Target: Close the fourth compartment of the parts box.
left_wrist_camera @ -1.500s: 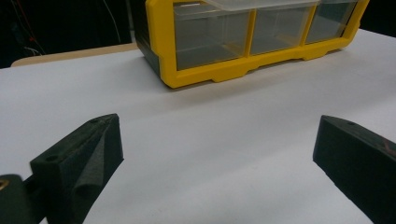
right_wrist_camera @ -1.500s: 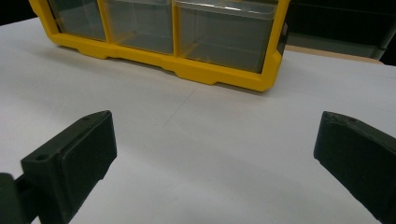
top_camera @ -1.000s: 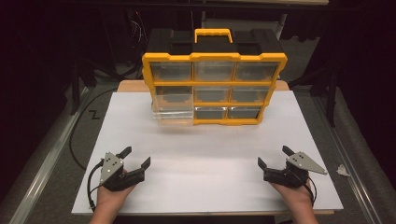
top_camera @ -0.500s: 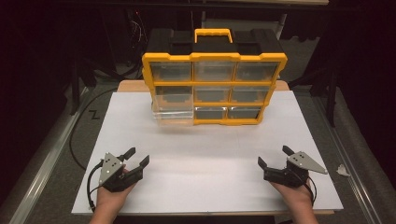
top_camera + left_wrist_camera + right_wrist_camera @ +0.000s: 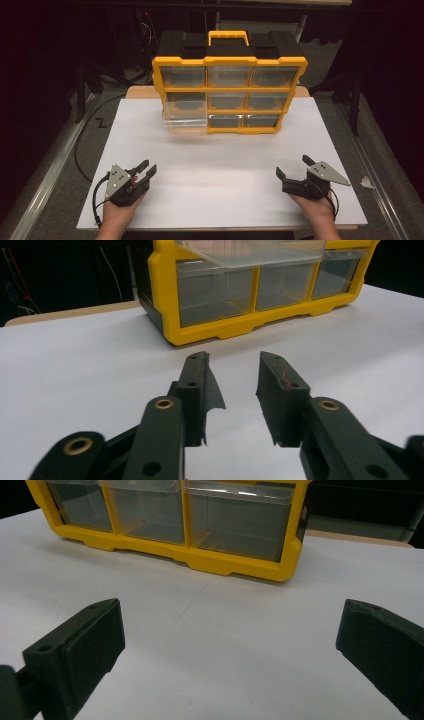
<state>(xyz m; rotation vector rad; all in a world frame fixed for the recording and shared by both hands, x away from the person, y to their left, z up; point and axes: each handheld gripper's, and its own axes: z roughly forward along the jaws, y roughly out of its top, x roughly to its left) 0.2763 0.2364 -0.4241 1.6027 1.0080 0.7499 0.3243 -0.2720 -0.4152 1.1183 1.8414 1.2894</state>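
Left gripper [image 5: 144,170] slightly agape, right gripper [image 5: 292,166] wide apart, both hand-held.

Bright overhead light on the white table [image 5: 225,165], dark surroundings, soft shadows, slightly blurred foreground.

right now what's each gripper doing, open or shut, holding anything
left gripper: open, holding nothing, resting on the white table.
right gripper: open wide, holding nothing.

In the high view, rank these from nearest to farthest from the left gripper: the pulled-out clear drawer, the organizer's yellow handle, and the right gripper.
From the left gripper:
1. Pulled-out clear drawer, at the organizer's lower left.
2. Right gripper, across the white table, near edge.
3. Yellow handle, on top of the organizer, at the back.
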